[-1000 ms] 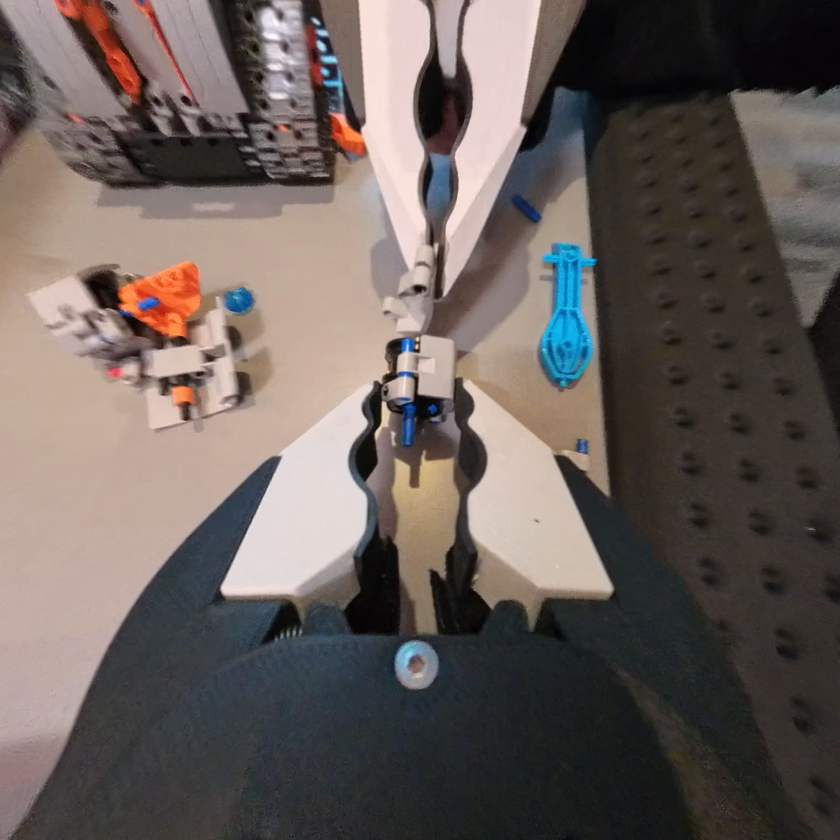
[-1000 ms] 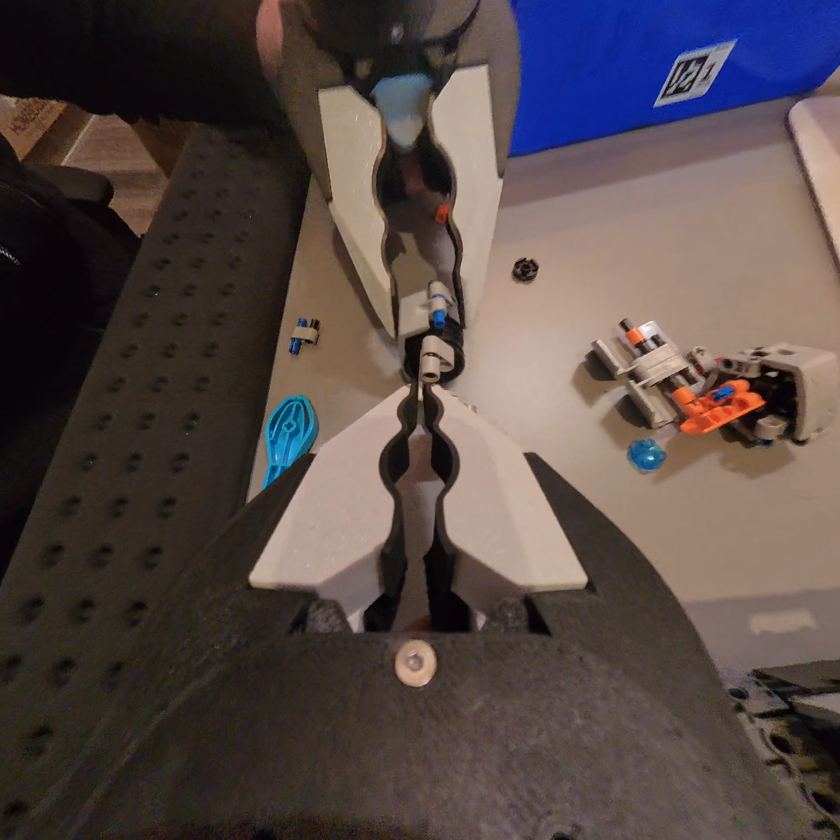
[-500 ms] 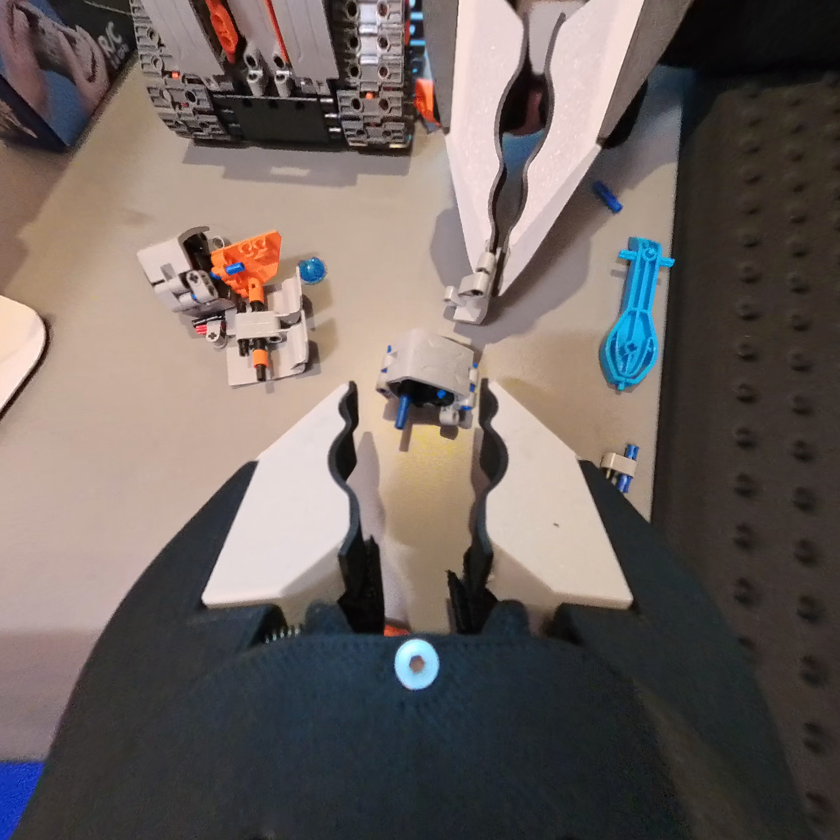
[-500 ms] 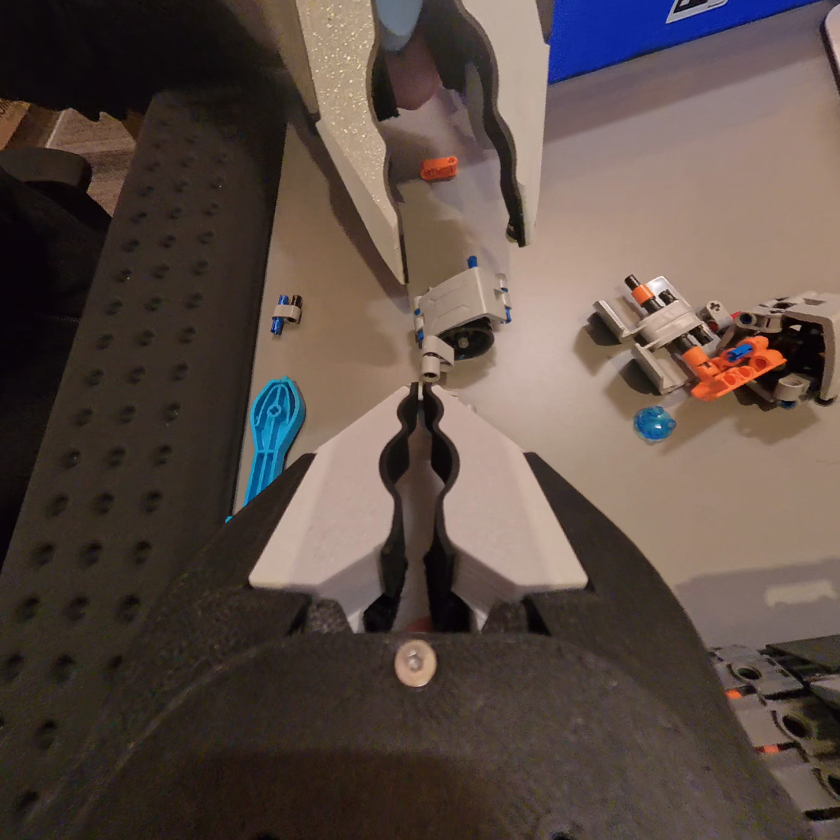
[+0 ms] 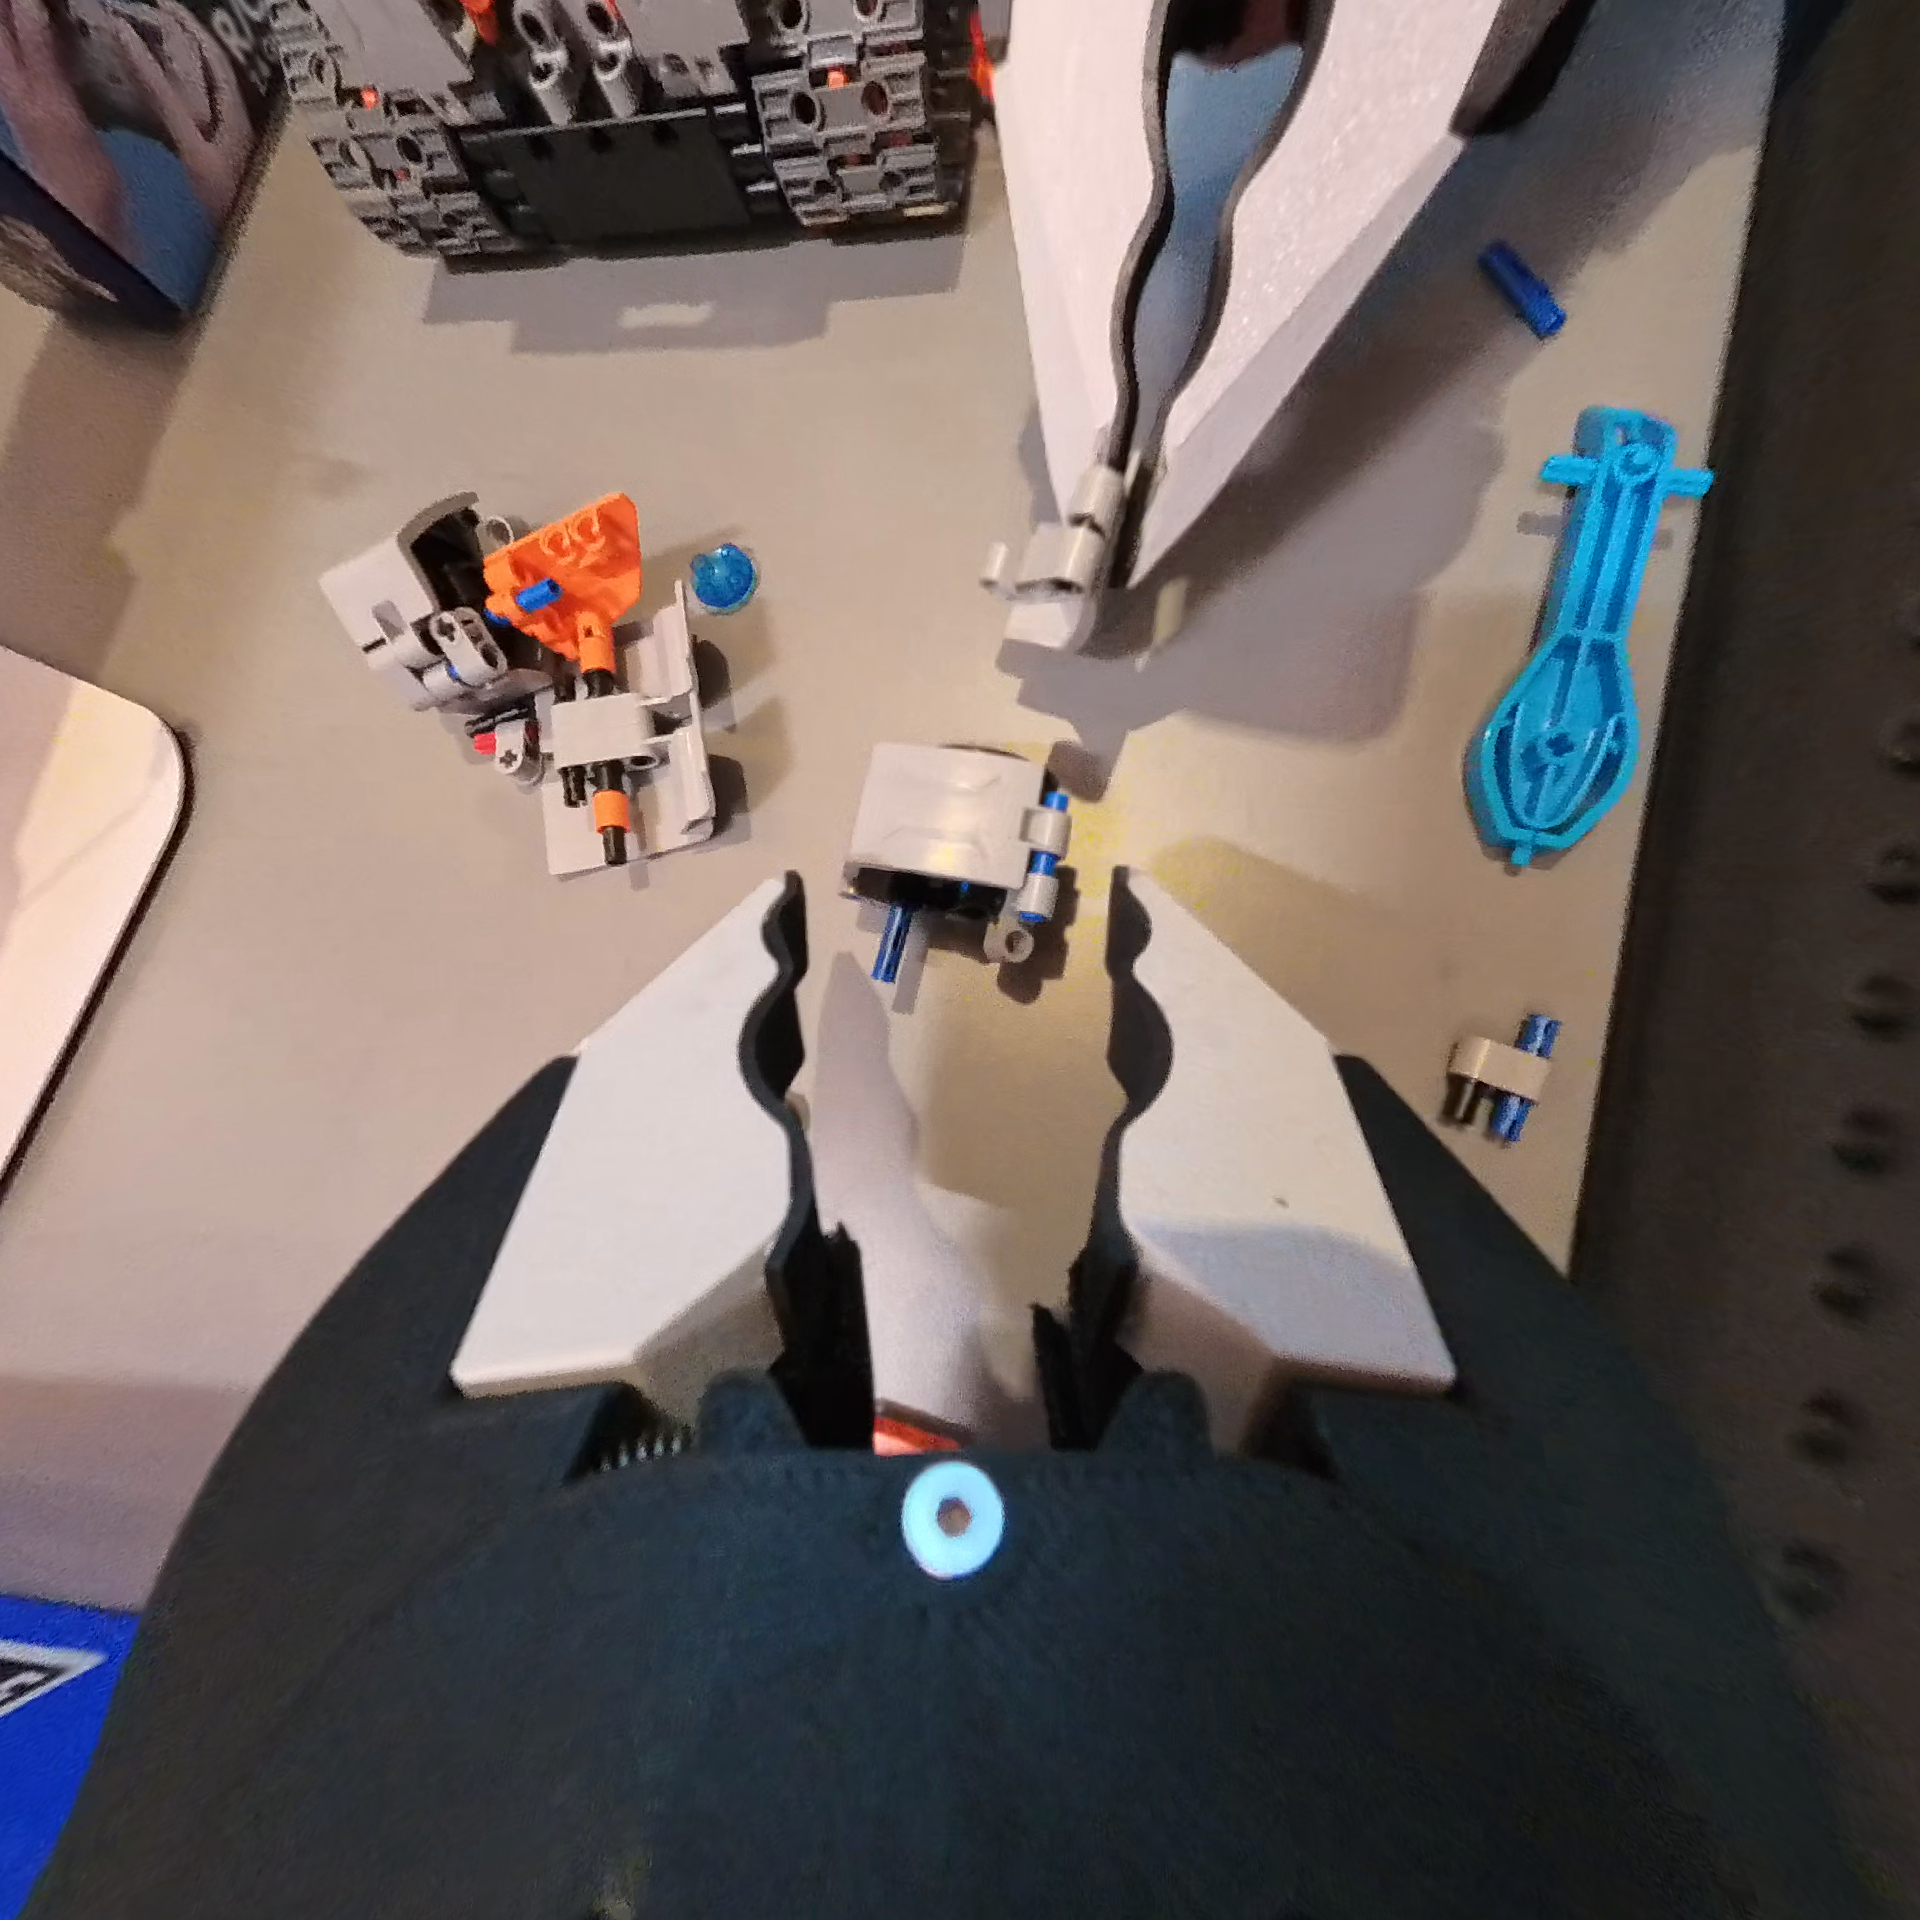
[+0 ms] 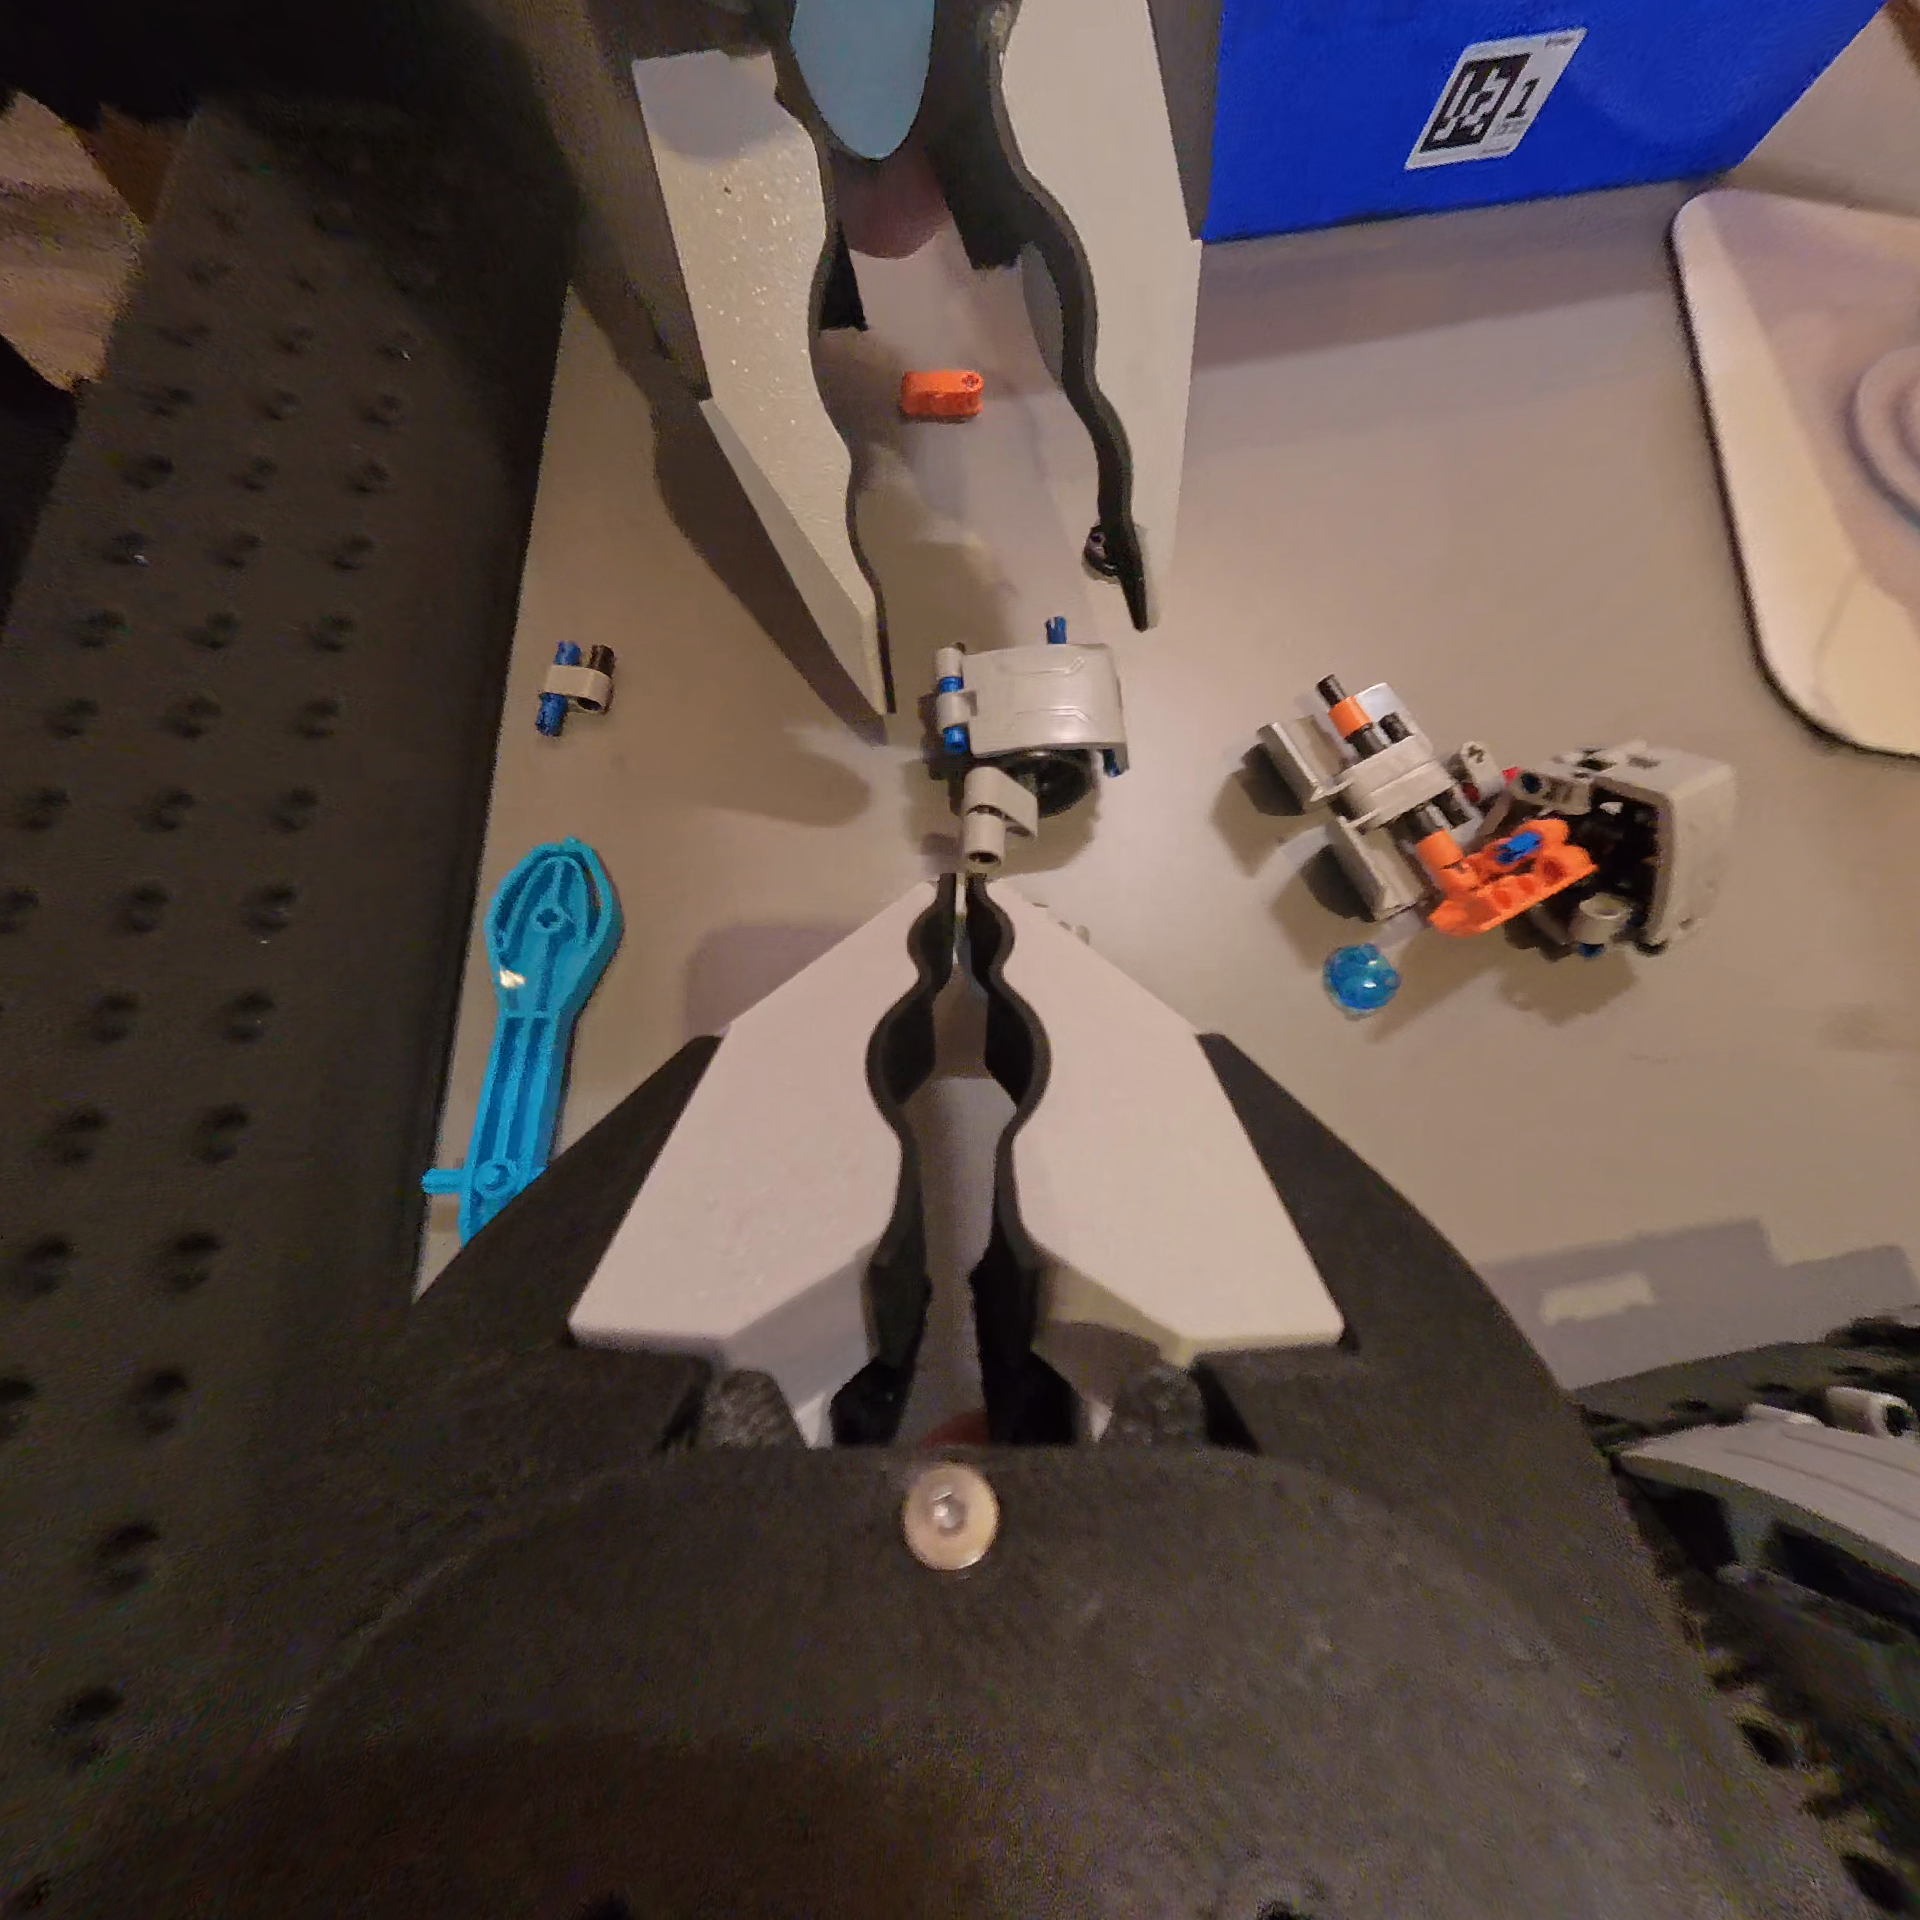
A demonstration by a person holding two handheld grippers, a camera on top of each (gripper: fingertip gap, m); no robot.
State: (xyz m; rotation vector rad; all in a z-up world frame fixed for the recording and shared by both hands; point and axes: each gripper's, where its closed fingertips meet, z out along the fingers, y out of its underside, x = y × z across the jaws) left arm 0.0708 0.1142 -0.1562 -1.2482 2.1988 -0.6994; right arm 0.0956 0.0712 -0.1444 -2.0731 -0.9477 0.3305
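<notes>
Going left to right from the left wrist view: a white tray sits at the far left edge of the counter, with a big grey and black brick build at the back. Next comes a grey and orange sub-assembly lying on its side, with a little clear blue round stud just beside it.

In the middle, the left hand-held gripper is spread wide and holding nothing. Its two fingers sit on either side of a small grey brick assembly with blue pins, which rests on the counter just ahead of the fingertips, touching neither as far as I can see.

Pointing the opposite way, the right hand-held gripper is pinched tight on a grey connector piece at its very tips. That piece is close to the small grey brick assembly, but I honestly can't tell whether they're touching.

Further right there's a light blue brick separator tool lying flat, a loose blue pin behind it, and a small grey connector with blue pins nearer the camera. A black dimpled mat runs along the right edge of the counter.
</notes>
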